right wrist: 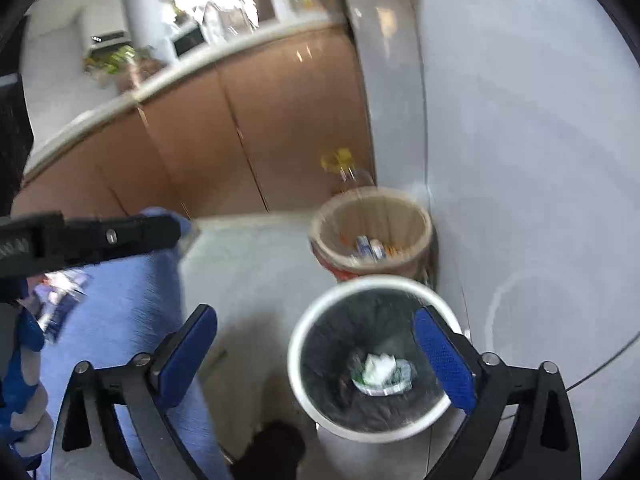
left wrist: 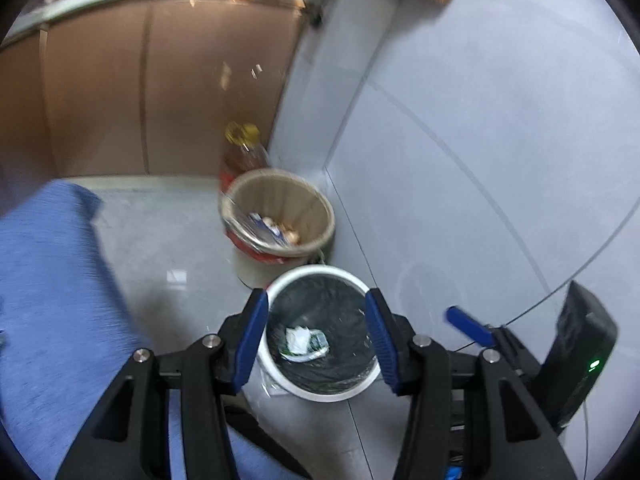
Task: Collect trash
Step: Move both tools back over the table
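- Directly beyond and below the left gripper point(left wrist: 316, 334), framed between its blue pads: a white bin point(left wrist: 280, 286) lined with a black bag, standing on the pale floor point(left wrist: 168, 240); the jaws stand moderately apart and hold nothing
- At the bottom of that bin, seen through the gap of the left gripper: crumpled white-and-green trash point(left wrist: 305, 342) lying on the liner
- Just past the white bin, farther from the left gripper: a beige bin point(left wrist: 320, 208) containing mixed wrappers, its red-banded base touching or nearly touching the white rim
- Behind the beige bin, against the brown cabinet point(left wrist: 160, 100): a bottle with a yellow cap point(left wrist: 242, 136), blurred
- To the right of the left gripper: a blue finger of the other tool point(left wrist: 468, 324), close beside it
- In the right wrist view, the right gripper point(right wrist: 316, 360) is spread wide and grips nothing; the white bin point(right wrist: 296, 344) lies under its right finger, trash point(right wrist: 378, 370) inside, the beige bin point(right wrist: 420, 216) beyond
- To the left of the right gripper: blue trouser fabric point(right wrist: 128, 300) and, lower, a dark shoe point(right wrist: 276, 452)
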Demonstrator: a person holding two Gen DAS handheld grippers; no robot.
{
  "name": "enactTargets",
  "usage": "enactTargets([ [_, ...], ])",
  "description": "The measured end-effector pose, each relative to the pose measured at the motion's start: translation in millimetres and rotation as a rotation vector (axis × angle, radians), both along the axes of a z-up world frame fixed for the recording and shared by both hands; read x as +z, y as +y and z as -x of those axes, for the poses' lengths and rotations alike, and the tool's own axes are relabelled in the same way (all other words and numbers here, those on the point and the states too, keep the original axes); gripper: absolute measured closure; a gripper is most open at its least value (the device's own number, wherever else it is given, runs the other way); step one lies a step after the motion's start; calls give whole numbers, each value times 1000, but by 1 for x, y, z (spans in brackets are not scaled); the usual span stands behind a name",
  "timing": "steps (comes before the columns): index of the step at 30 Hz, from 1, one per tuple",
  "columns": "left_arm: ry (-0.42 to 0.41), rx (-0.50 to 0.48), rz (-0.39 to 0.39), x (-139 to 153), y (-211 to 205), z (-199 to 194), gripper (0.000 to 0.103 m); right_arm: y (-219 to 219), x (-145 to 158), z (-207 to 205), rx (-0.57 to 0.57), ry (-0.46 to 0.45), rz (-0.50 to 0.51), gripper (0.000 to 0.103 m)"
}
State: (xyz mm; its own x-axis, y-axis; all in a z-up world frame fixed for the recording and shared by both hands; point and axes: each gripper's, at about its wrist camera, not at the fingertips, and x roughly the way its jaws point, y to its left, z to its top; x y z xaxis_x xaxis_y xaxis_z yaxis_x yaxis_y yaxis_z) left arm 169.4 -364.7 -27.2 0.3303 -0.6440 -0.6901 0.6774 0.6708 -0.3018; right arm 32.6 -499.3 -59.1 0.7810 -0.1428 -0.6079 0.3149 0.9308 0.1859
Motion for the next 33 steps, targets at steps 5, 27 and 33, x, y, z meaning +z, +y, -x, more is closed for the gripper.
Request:
enactTargets([
  [5,-109,109,59,45,81,26,55,48,67,25,46,-168,104,0],
  [27,-396,546,61,97,381,177,47,233,168,100,381,-417,171,0],
  [33,-417,640,64,99,428,201,47,263,170,109,444,-430,152,0],
])
